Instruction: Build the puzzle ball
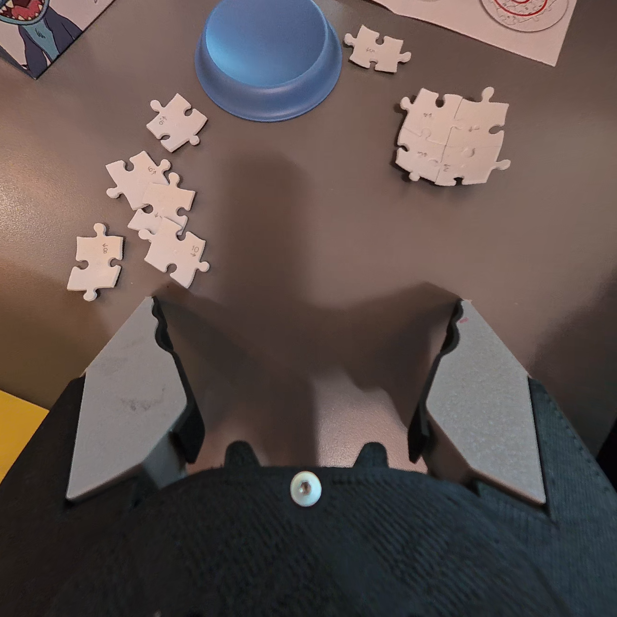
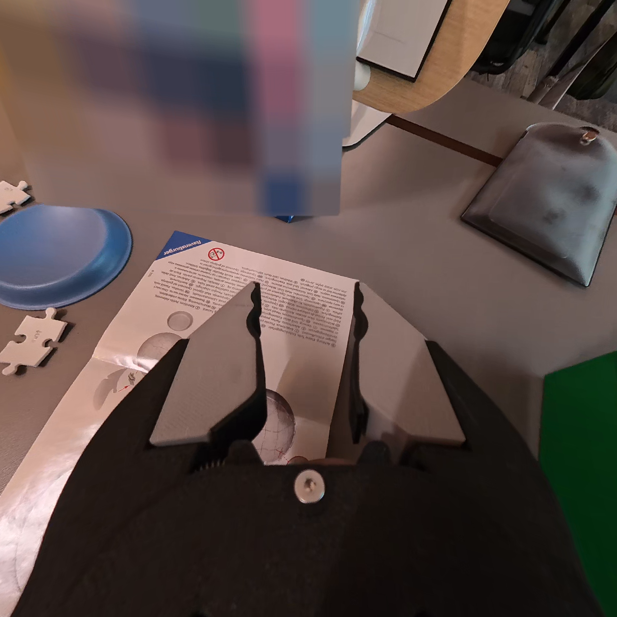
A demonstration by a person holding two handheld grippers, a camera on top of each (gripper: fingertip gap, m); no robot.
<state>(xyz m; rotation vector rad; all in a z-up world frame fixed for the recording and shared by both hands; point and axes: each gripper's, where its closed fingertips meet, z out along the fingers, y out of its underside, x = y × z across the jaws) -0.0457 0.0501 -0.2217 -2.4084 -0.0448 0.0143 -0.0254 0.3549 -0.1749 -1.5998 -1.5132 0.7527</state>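
Observation:
My left gripper [image 1: 309, 300] is wide open and empty above the grey table. A joined patch of white puzzle pieces [image 1: 450, 137] lies ahead to the right. Several loose white pieces [image 1: 160, 207] lie ahead to the left, and one single piece [image 1: 375, 50] lies near the blue stand [image 1: 267, 66]. My right gripper [image 2: 305, 287] is open and empty, hovering over the instruction sheet [image 2: 207, 300]. The blue stand [image 2: 60, 253] and a loose piece [image 2: 31, 337] show at the left of the right wrist view.
A printed puzzle box [image 1: 33, 33] stands at the far left, and a corner of the instruction sheet [image 1: 500, 23] shows at the far right. A dark metal lamp base [image 2: 547, 207] sits at the right, with a green patch [image 2: 581, 467] near the table edge. A yellow patch [image 1: 16, 427] shows at the left. Tip to tip, the grippers are about 30 centimeters apart. The single piece [image 1: 375, 50] is about 15 centimeters from both grippers' fingertips. The right camera catches it too, in the right wrist view [image 2: 34, 339].

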